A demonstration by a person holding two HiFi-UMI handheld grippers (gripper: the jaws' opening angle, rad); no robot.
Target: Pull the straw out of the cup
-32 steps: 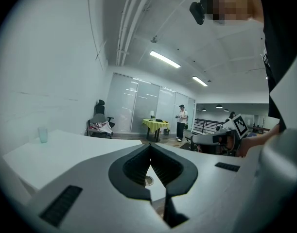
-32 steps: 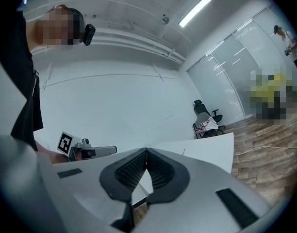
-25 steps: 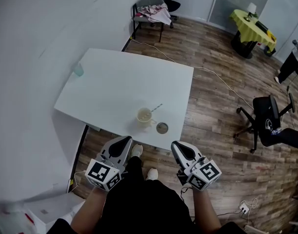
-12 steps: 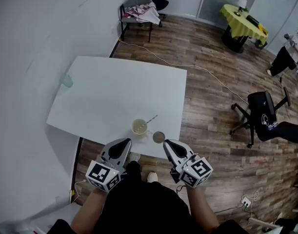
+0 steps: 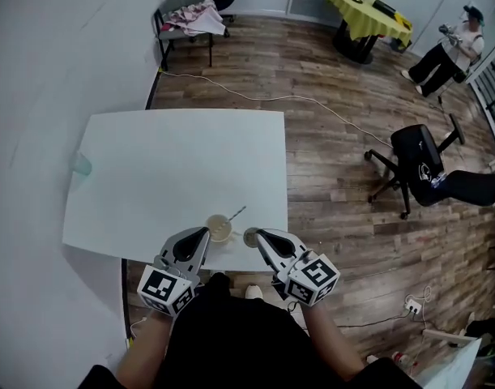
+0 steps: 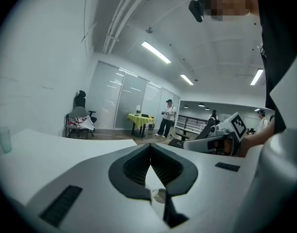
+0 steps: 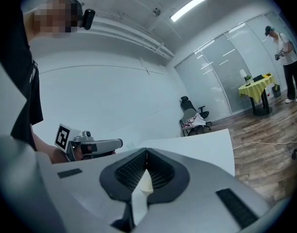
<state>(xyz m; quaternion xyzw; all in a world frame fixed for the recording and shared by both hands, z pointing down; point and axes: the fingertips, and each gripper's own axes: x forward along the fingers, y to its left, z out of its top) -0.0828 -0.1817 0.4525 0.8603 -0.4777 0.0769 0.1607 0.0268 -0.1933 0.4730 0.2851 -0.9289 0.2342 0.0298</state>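
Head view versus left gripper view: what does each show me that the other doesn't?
Only the head view: the straw leaning in the cup near the table's front edge, ahead of the left gripper. Only the left gripper view: its jaws meeting tip to tip, with nothing gripped, and the ceiling lights. Both: the table, the right gripper and the standing person.

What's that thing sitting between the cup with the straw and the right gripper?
A small round grey disc, maybe a lid, lies on the table between the cup and the right gripper. The head view shows it best.
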